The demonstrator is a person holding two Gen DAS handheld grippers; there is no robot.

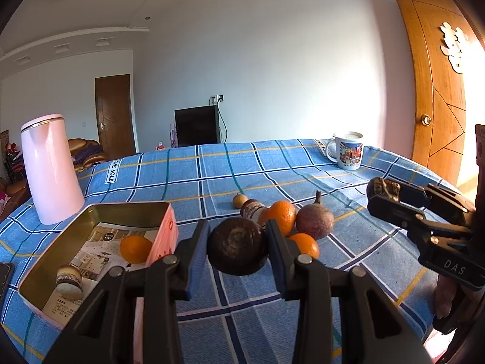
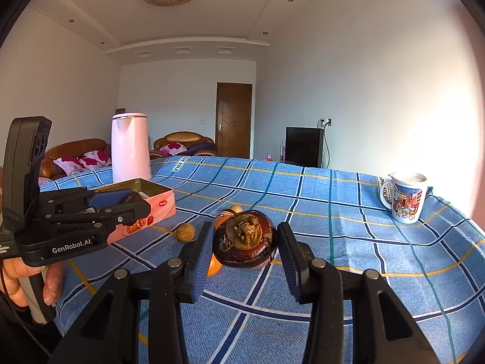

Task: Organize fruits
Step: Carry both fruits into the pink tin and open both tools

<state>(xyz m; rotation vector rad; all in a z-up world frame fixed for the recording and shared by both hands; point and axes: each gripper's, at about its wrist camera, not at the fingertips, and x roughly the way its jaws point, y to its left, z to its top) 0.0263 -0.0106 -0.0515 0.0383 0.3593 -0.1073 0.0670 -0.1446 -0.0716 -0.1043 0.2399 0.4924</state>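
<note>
My left gripper is shut on a dark brown round fruit, held just above the cloth, right of the open tin. In the tin lie an orange and a small brown-and-cream piece. My right gripper is shut on a second dark fruit with a rough dried crown. The left wrist view shows that right gripper at the far right. In the right wrist view the left gripper hangs beside the tin. Loose on the cloth lie two oranges, a purplish fruit and a small yellow fruit.
A pink kettle stands behind the tin. A printed mug sits at the table's far right edge. A dark phone lies at the left edge. The blue checked cloth covers the table, and a wooden door is at right.
</note>
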